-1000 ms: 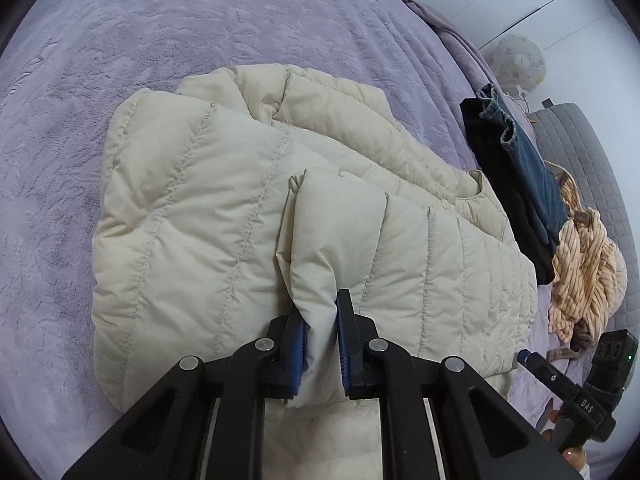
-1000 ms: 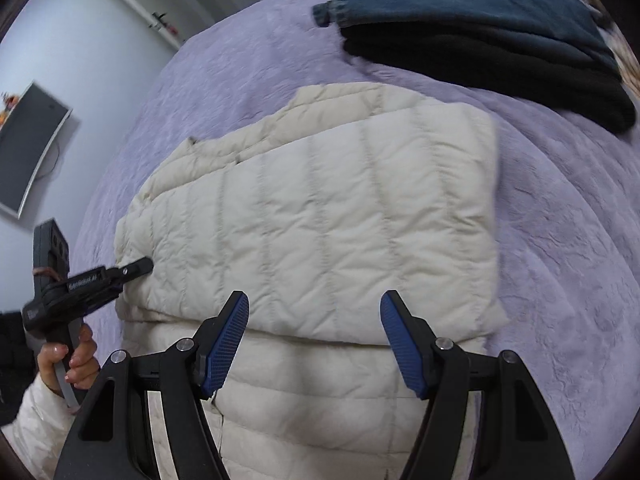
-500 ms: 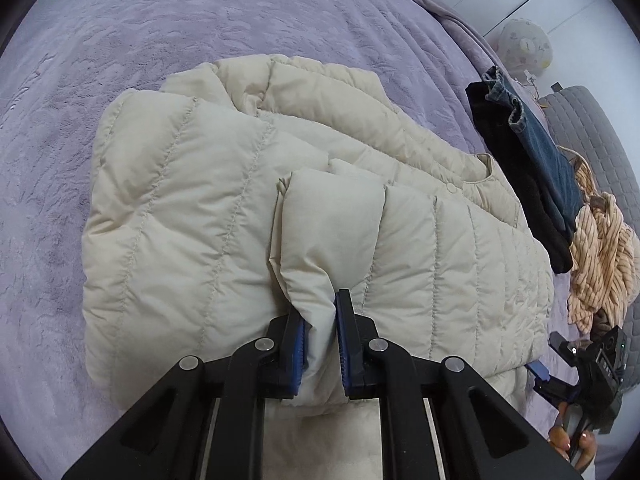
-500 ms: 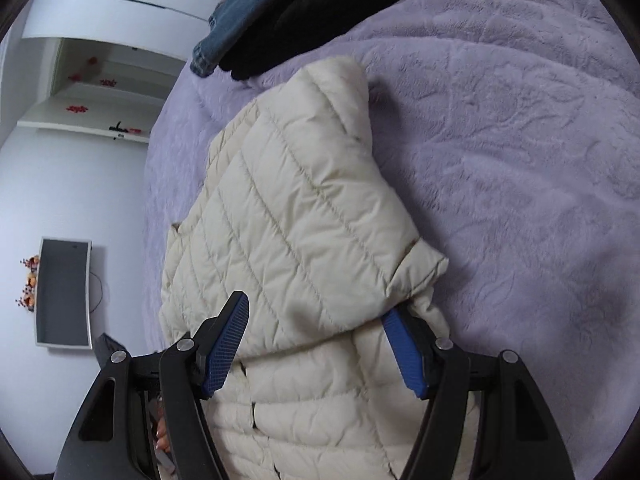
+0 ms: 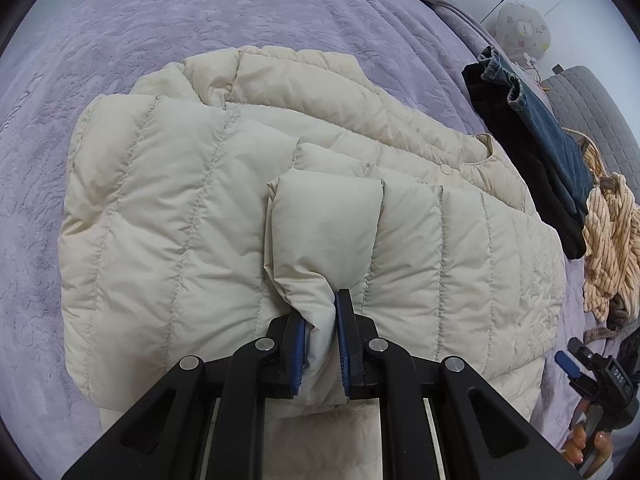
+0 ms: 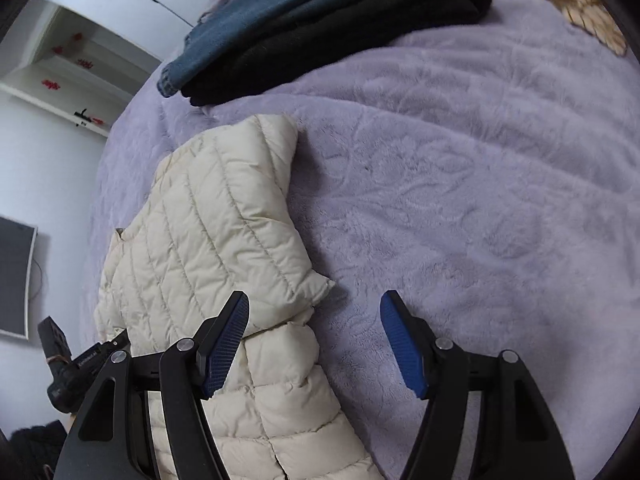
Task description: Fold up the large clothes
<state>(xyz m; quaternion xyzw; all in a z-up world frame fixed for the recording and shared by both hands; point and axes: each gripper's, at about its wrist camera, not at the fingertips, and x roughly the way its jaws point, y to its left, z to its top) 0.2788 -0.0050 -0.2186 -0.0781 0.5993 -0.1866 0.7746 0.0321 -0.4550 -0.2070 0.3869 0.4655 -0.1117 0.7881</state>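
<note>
Left wrist: cream puffer jacket (image 5: pixel 168 216) lies folded on the bed (image 5: pixel 200 12), long axis running left to right across the view, collar and snap buttons toward the far right. Left gripper (image 5: pixel 321 336) jaws pinch a folded-over quilted flap at the jacket's near edge. Right of the jacket, just apart from it: folded black garment (image 5: pixel 520 148) with jeans (image 5: pixel 548 120) on top, then a striped tan knit (image 5: pixel 612 236). Right gripper (image 5: pixel 588 368) shows at bottom right, a hand on its grip. Round patterned lamp (image 5: pixel 522 30) and white closet doors behind.

Right wrist: jacket (image 6: pixel 224 240) sits left of centre, long axis from near-left to far, its far corner pointing at the black garment (image 6: pixel 360 40) and jeans (image 6: pixel 256 24). Right gripper (image 6: pixel 316 340) jaws spread wide, nothing between them but bed cover (image 6: pixel 480 184); the left pad overlaps the jacket edge. Wall TV (image 6: pixel 14 276) on the left.
</note>
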